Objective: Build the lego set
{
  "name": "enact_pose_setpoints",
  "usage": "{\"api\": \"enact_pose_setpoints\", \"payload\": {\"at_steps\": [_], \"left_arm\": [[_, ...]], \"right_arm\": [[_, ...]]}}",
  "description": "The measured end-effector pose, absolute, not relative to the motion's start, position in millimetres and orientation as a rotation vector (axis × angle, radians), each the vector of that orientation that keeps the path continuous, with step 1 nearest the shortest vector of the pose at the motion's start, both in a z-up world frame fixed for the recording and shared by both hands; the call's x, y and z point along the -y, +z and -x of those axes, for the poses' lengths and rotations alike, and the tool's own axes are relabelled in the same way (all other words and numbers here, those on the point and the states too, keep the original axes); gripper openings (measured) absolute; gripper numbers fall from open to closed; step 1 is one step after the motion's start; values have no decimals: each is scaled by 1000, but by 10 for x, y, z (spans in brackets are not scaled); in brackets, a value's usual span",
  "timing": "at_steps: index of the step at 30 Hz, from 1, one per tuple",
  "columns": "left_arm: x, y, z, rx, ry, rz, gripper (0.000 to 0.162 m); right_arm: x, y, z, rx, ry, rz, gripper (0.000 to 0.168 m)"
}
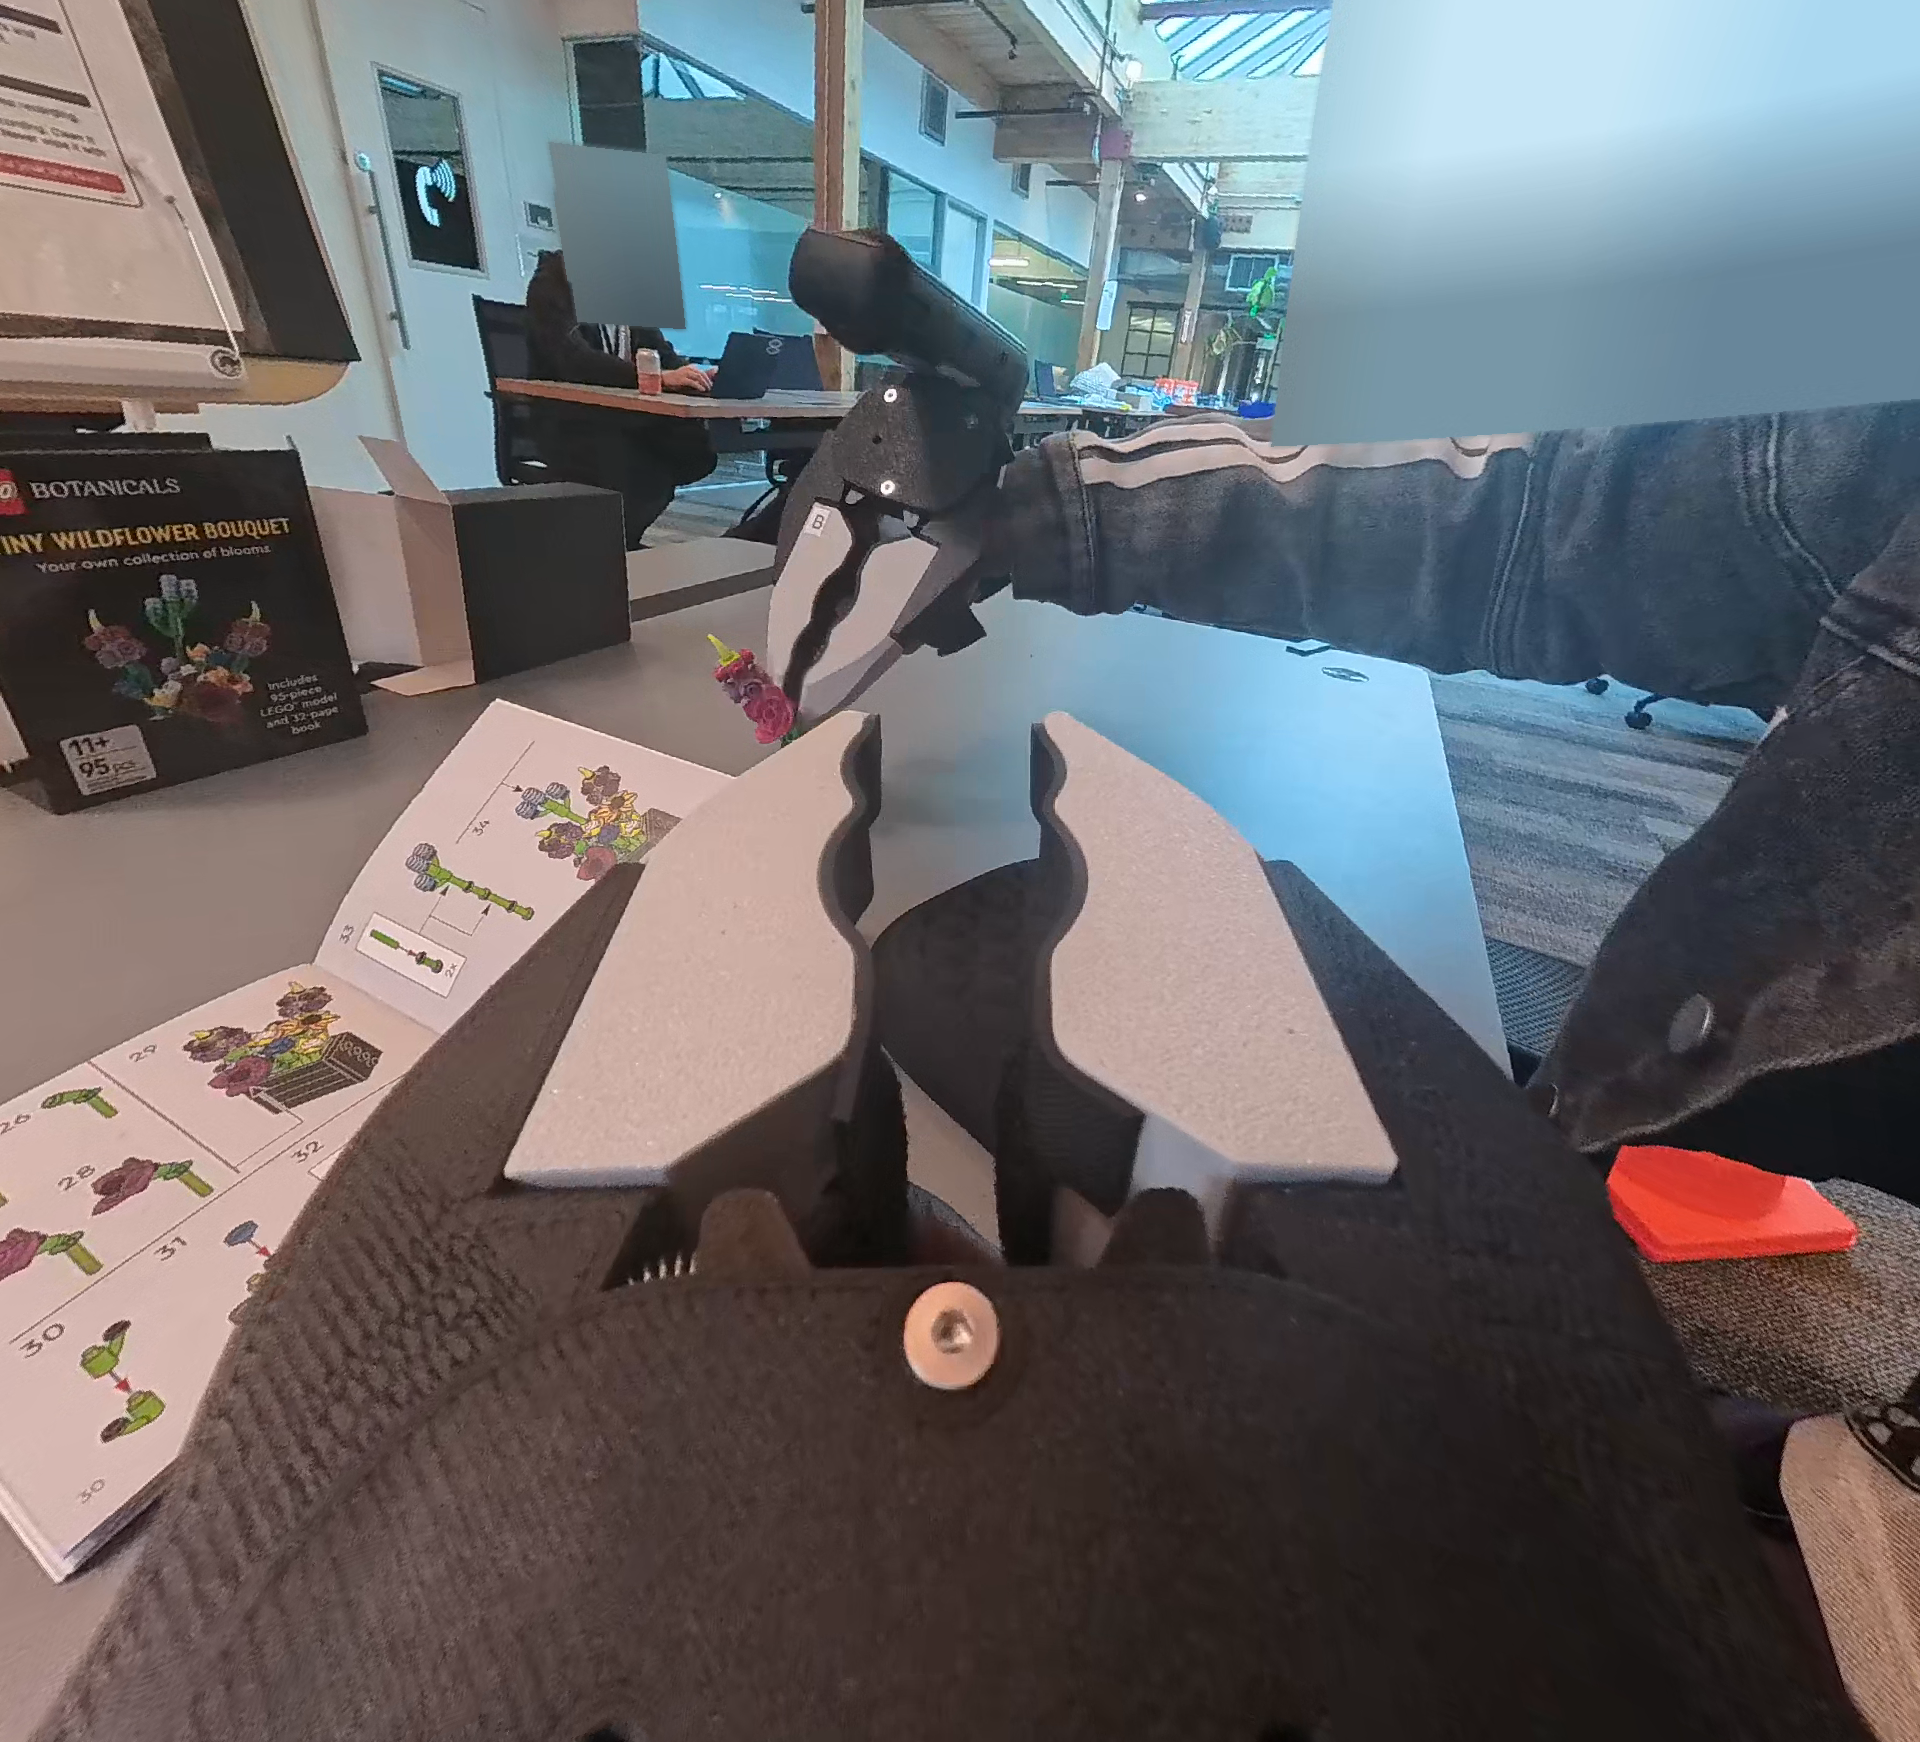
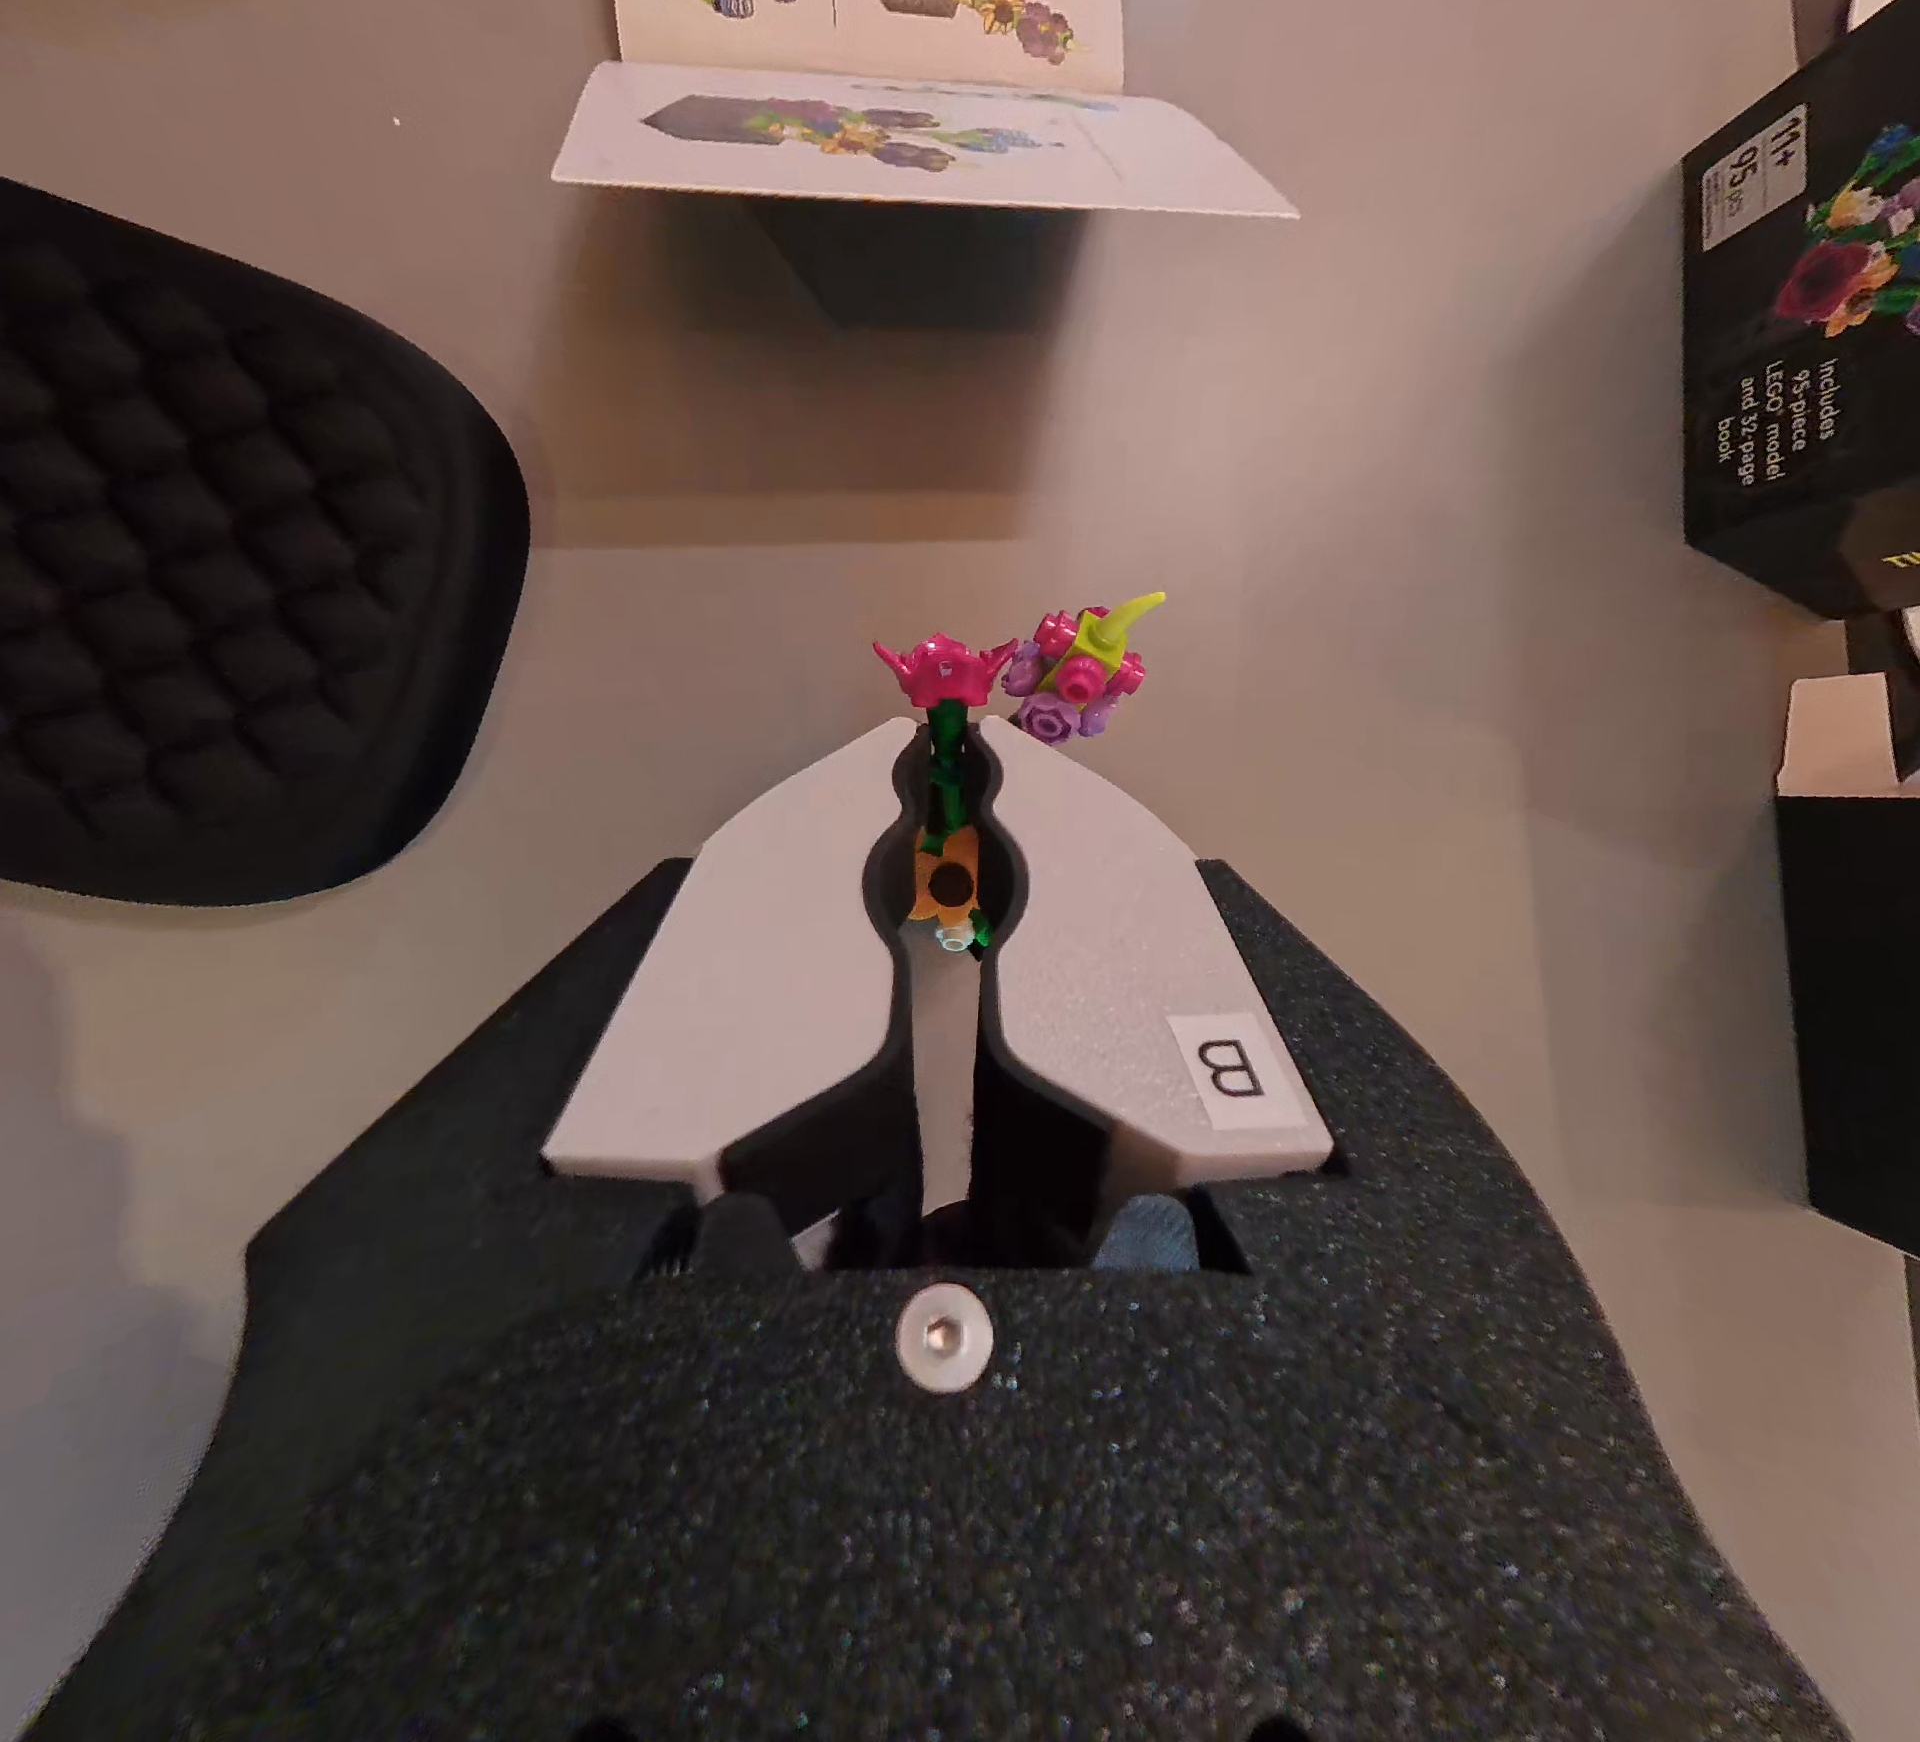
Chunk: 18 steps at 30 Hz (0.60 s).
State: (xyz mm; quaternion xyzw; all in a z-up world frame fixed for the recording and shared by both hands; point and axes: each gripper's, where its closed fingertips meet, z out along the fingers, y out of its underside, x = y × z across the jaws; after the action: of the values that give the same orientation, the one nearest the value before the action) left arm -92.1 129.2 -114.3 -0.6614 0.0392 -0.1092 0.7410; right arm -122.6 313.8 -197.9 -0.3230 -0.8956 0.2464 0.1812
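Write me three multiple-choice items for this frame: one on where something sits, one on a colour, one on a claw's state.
1. Where does the open instruction booklet lie from the left claw?
A. To its left on the grey table
B. To its right
C. Inside the set box

2. What colour is the flower head sticking out past the right claw's fingertips?
A. White
B. Magenta
C. Black

3. What state is the left claw in?
A. Shut on a stem
B. Shut on the booklet
C. Open, nothing between its fingers

Answers:
1. A: the left wrist view shows its pages at lower left on the table.
2. B: the right wrist view shows a magenta bloom on a green stem clamped between the fingers.
3. C: a wide, empty gap separates its fingers.
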Motion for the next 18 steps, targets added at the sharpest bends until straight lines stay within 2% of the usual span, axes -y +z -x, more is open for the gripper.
{"api": "enact_pose_setpoints", "payload": {"at_steps": [18], "left_arm": [[-1285, -1134, 933, -78, -238, 1442, 28]], "right_arm": [[-3285, -1936, 1191, 2541, 490, 855, 6]]}}
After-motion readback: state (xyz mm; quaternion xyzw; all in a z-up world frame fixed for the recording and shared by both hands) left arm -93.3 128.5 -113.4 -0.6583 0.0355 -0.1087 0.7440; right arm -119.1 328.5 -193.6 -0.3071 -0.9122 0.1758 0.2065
